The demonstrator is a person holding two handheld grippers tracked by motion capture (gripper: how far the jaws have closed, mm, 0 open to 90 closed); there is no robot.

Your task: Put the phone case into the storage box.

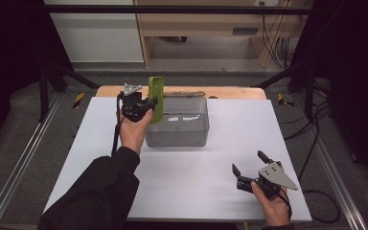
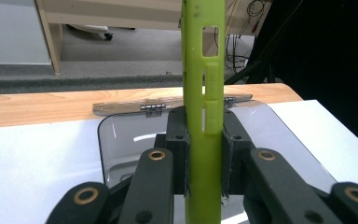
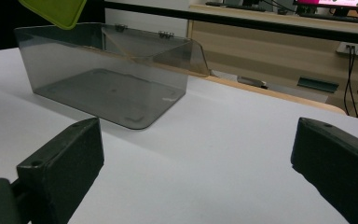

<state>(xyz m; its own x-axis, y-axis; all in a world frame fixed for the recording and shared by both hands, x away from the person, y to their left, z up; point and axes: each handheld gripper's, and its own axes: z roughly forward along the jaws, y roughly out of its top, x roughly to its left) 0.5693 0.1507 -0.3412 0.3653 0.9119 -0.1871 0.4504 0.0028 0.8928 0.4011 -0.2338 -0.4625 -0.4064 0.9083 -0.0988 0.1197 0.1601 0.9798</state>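
Green phone case (image 2: 204, 93), light and bendy, sits pinched edgewise in my left gripper (image 1: 146, 106); right gripper (image 1: 249, 165) gapes empty.

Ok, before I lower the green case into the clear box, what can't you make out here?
- green phone case: top and bottom cut off by the left gripper view's edges.
- left gripper: grip point too small in high view.
- clear box: lower interior hidden by left gripper's links in its own view.

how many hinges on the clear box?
2. Both sit on the back edge of the box, where the lid joins: one hinge left of the green case held in the left claw, the other hinge just right of it.
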